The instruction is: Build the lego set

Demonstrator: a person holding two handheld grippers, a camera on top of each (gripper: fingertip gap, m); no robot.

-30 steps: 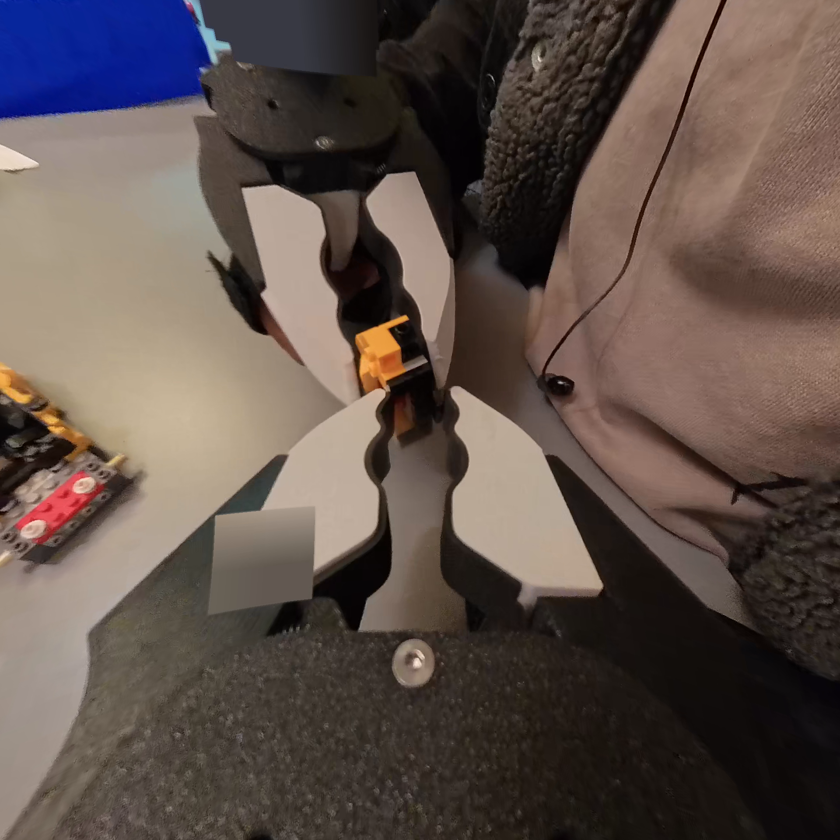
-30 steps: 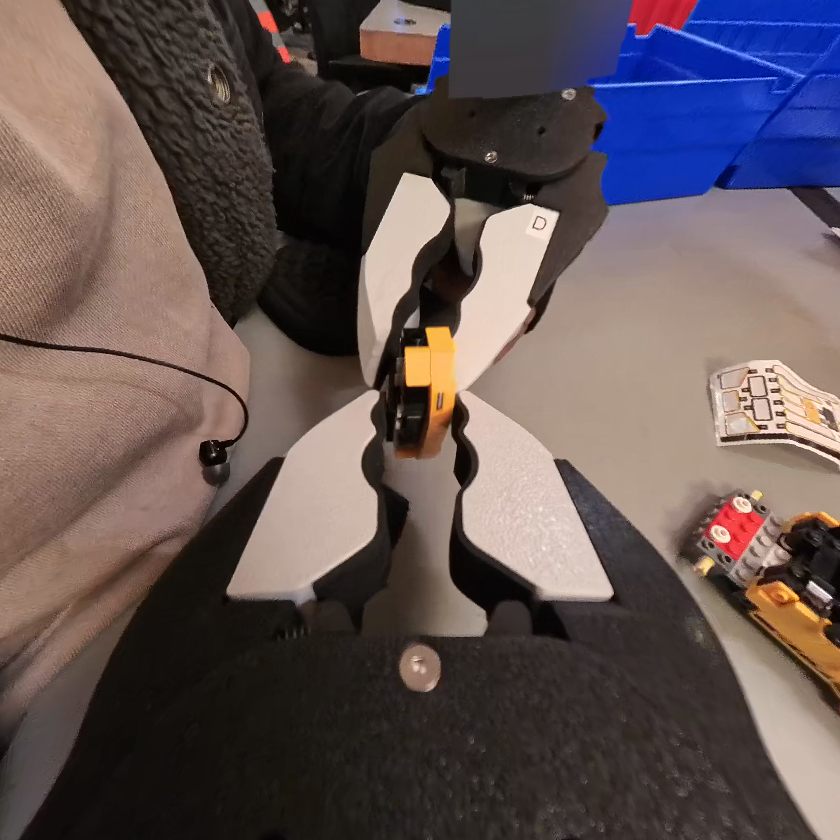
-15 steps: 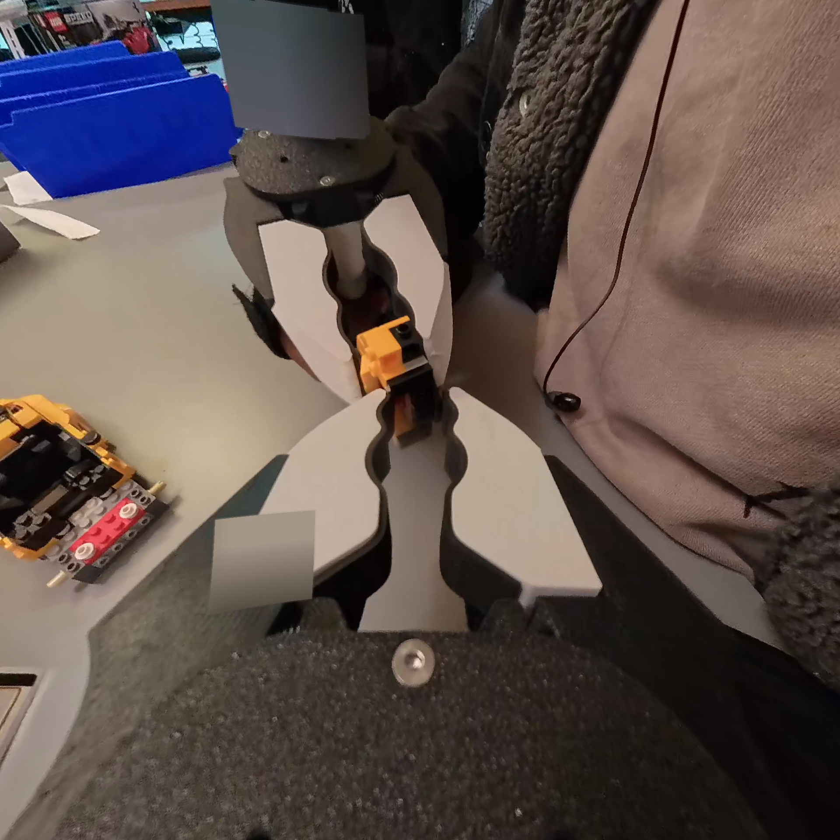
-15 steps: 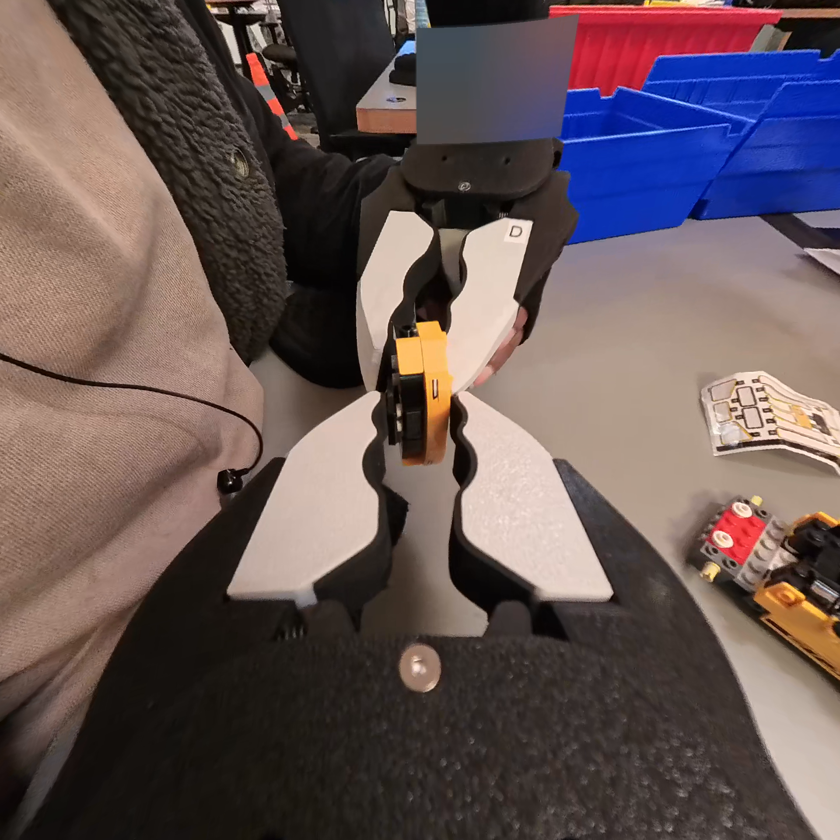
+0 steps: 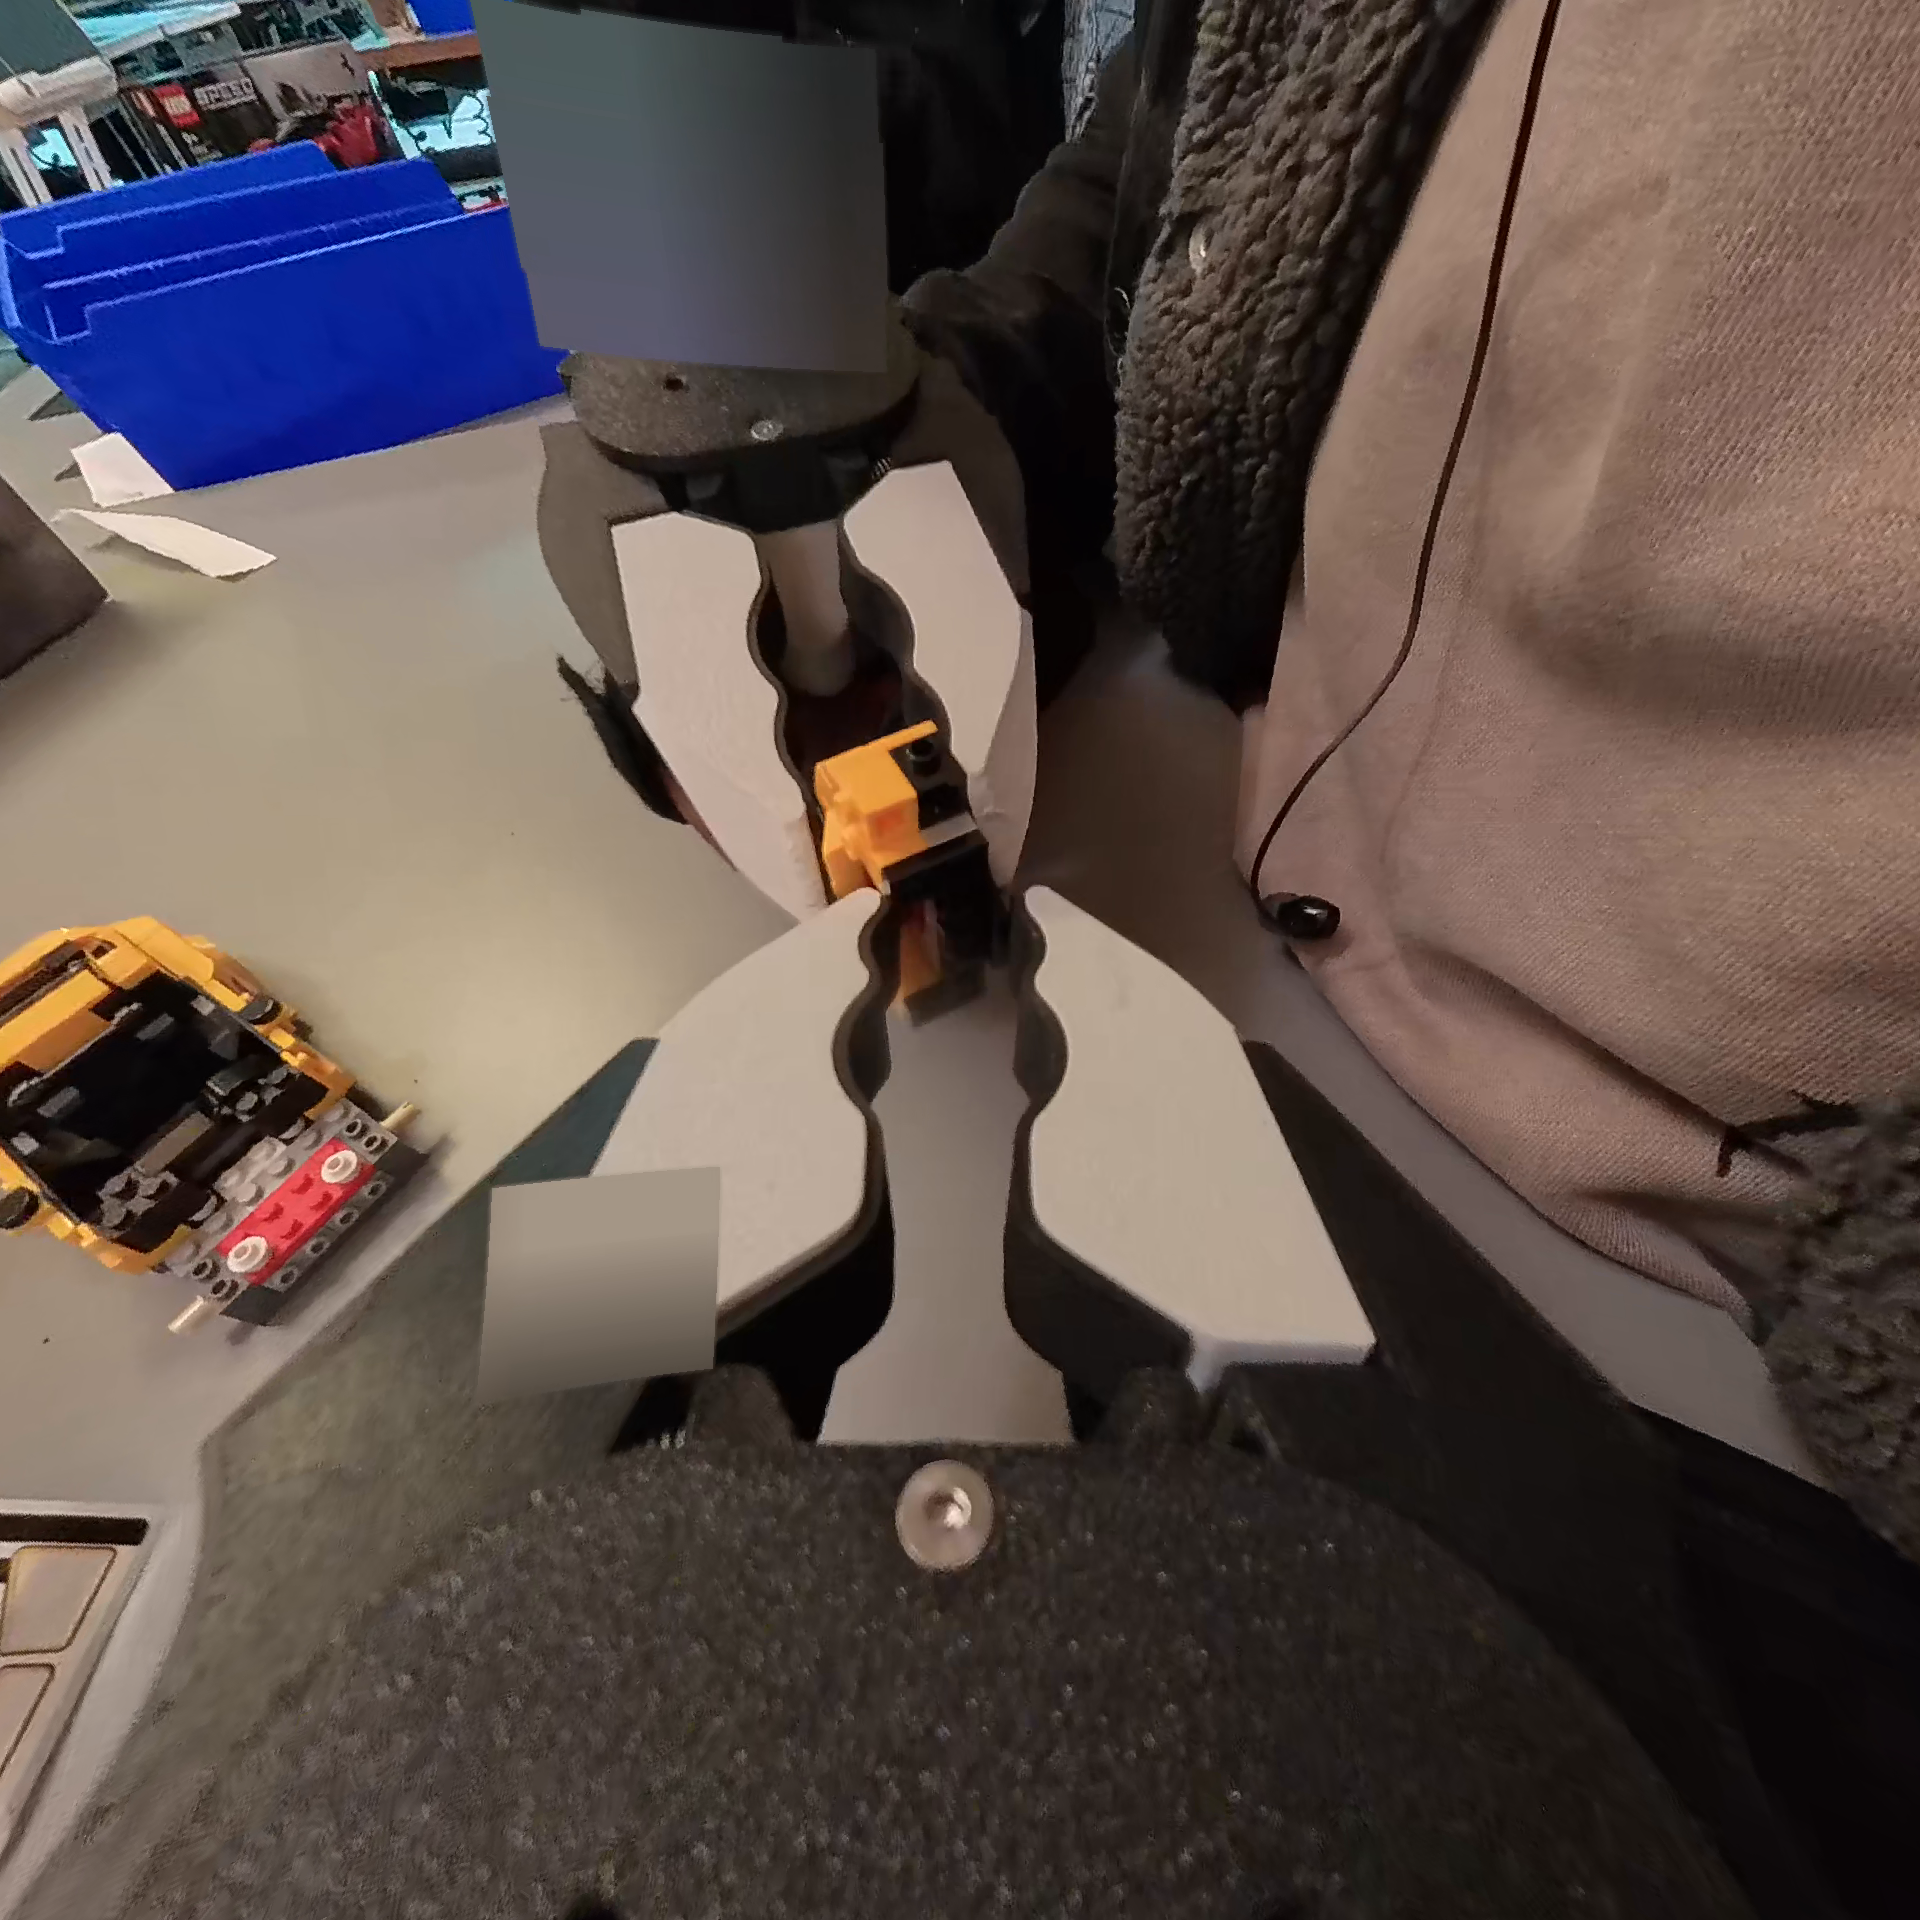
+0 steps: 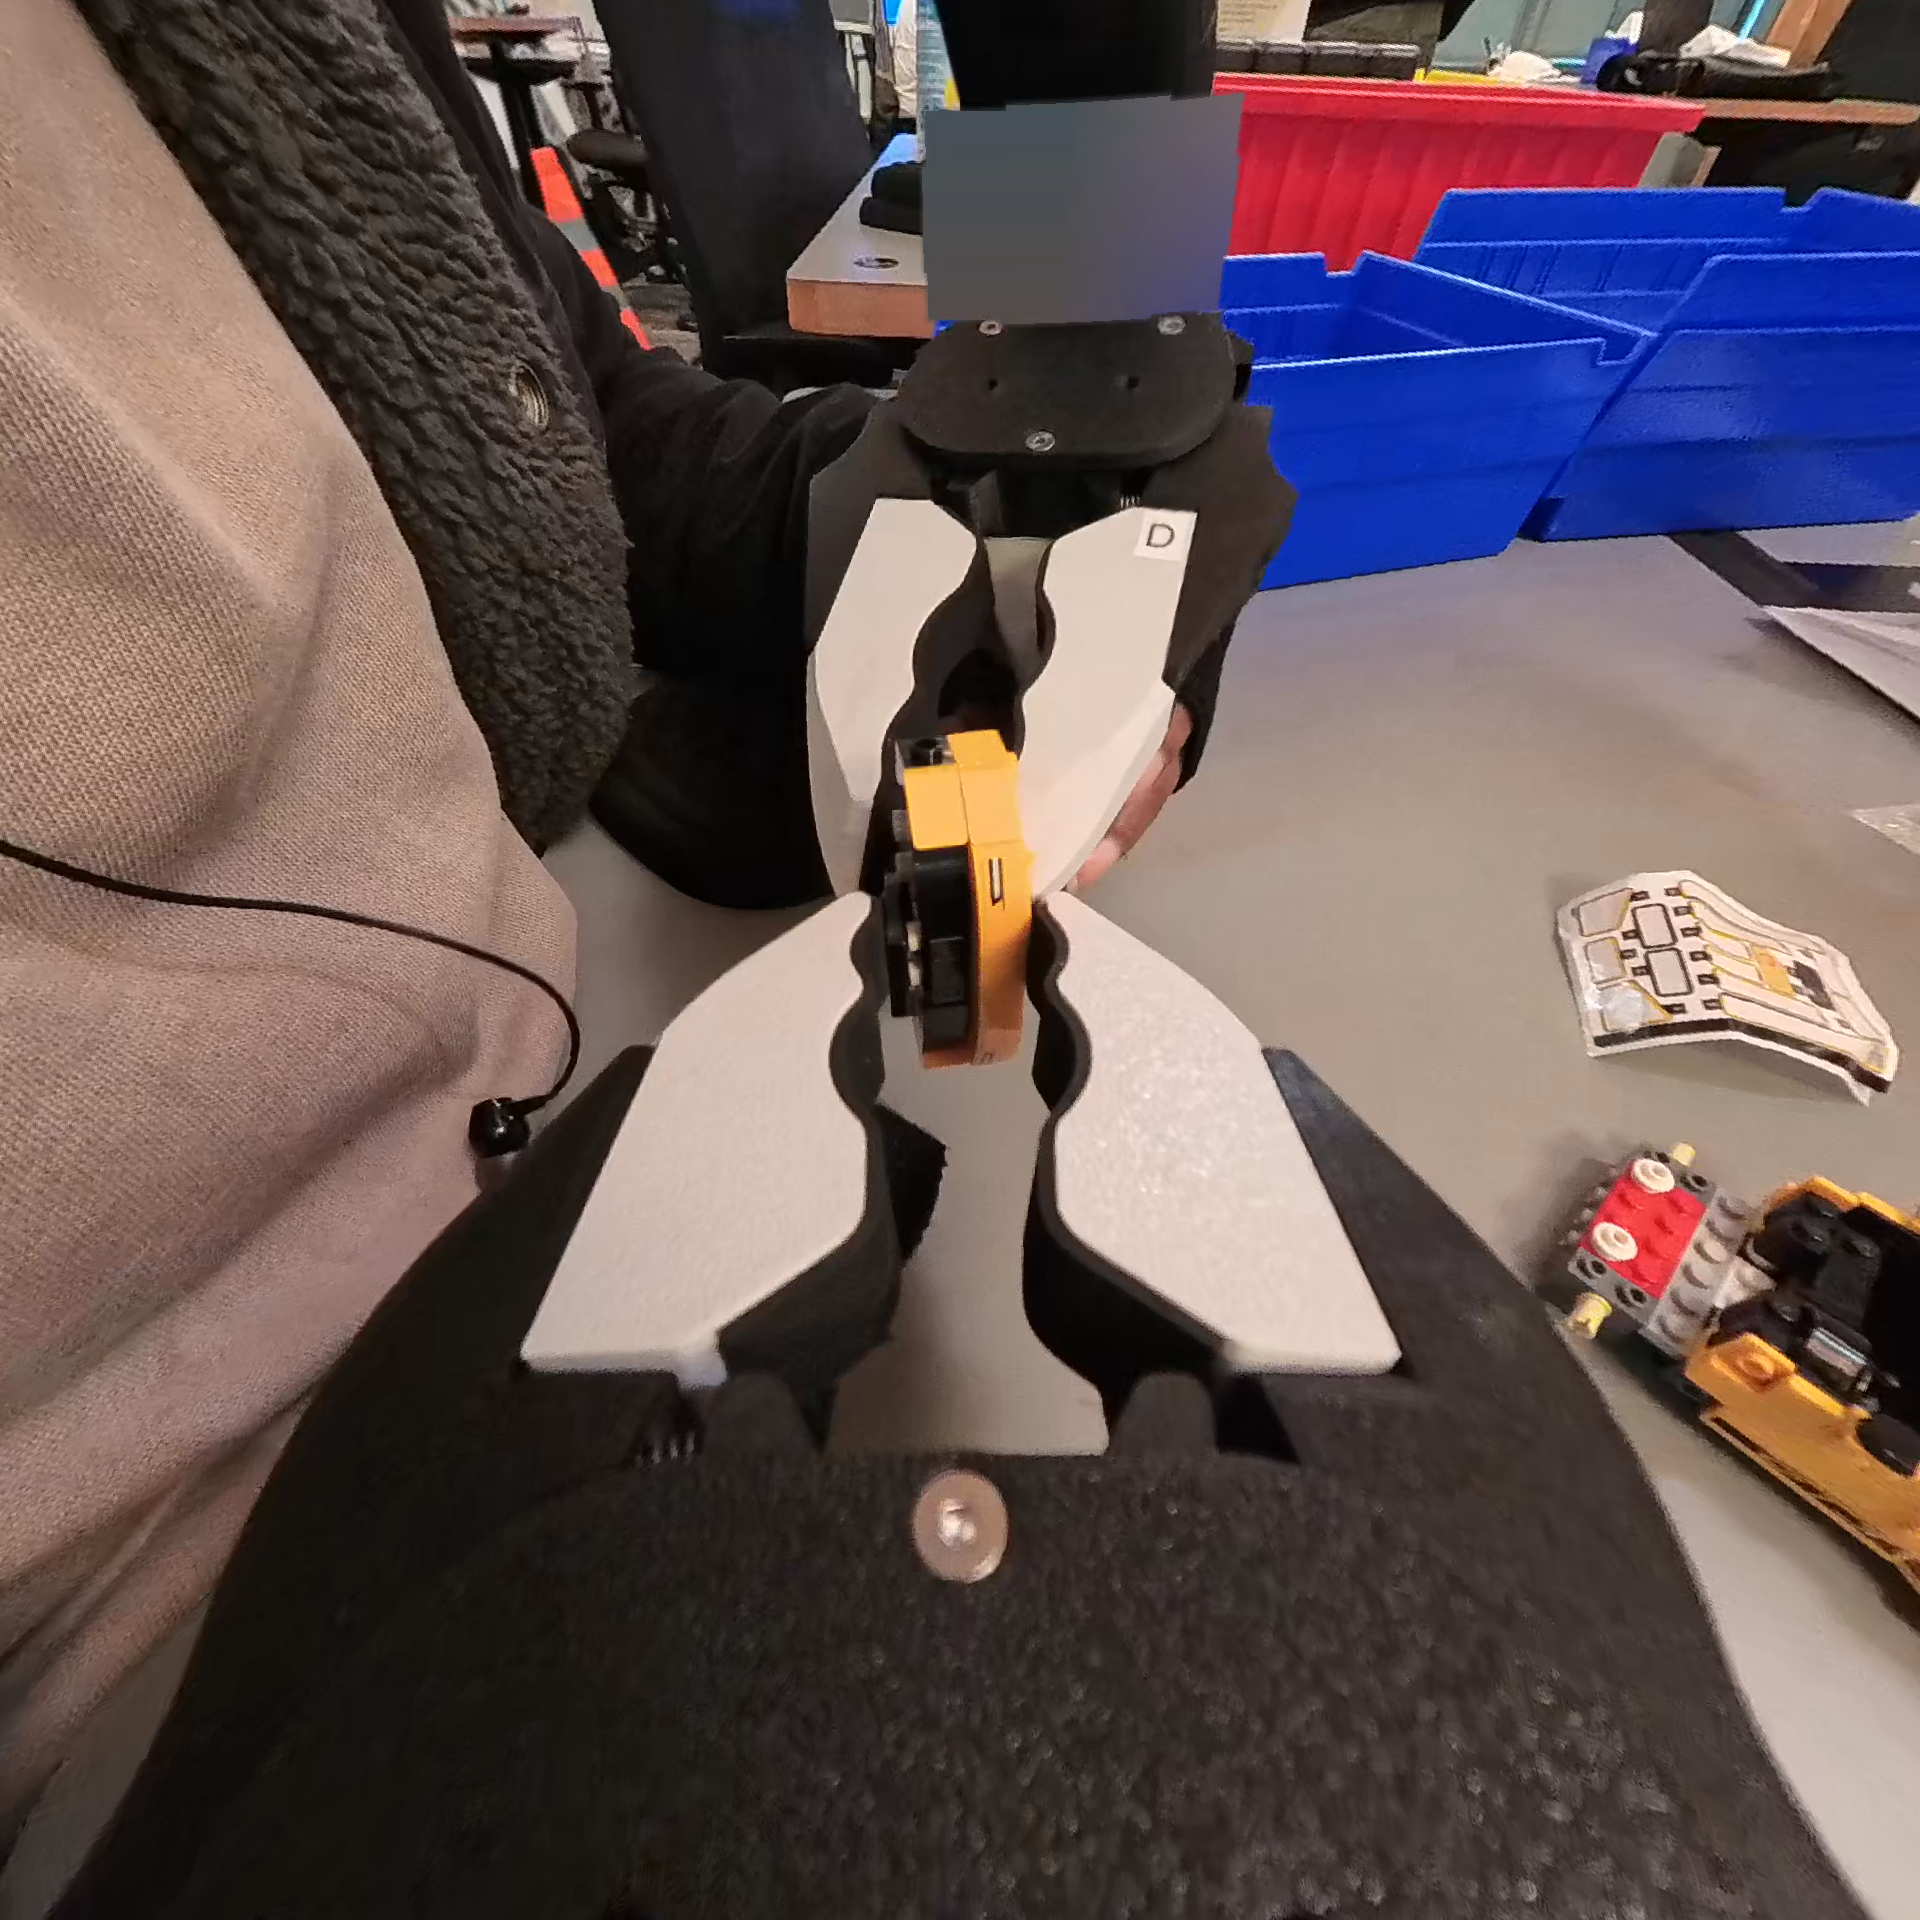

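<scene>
A small orange and black lego sub-assembly point(image 5: 902, 831) is held in the air between my two grippers, which face each other tip to tip. My left gripper point(image 5: 943, 920) is shut on its black end. My right gripper point(image 6: 951, 920) is shut on the same sub-assembly point(image 6: 966, 894), with the orange curved side against its right finger. Each gripper also shows opposite in the other's view: the right gripper point(image 5: 899, 821) and the left gripper point(image 6: 951, 800). The partly built yellow lego car point(image 5: 156, 1101) lies on the grey table point(image 5: 364, 779) and also shows in the right wrist view point(image 6: 1766, 1320).
A sticker sheet point(image 6: 1714, 977) lies on the table beyond the car. Blue bins point(image 6: 1558, 384) and a red bin point(image 6: 1434, 156) stand at the far edge, also seen as blue bins point(image 5: 260, 312). Paper scraps point(image 5: 166, 540) lie nearby. The person's torso point(image 5: 1610, 623) is close beside the grippers. Both grippers' tips are close together, under 4 cm apart. The partly built yellow lego car point(image 5: 156, 1101) is about 20 cm from both grippers' fingertips.
Both grippers have stayed shut on the sub-assembly. The pair has shifted and tilted together, so the car and the bins show more fully in both views.
</scene>
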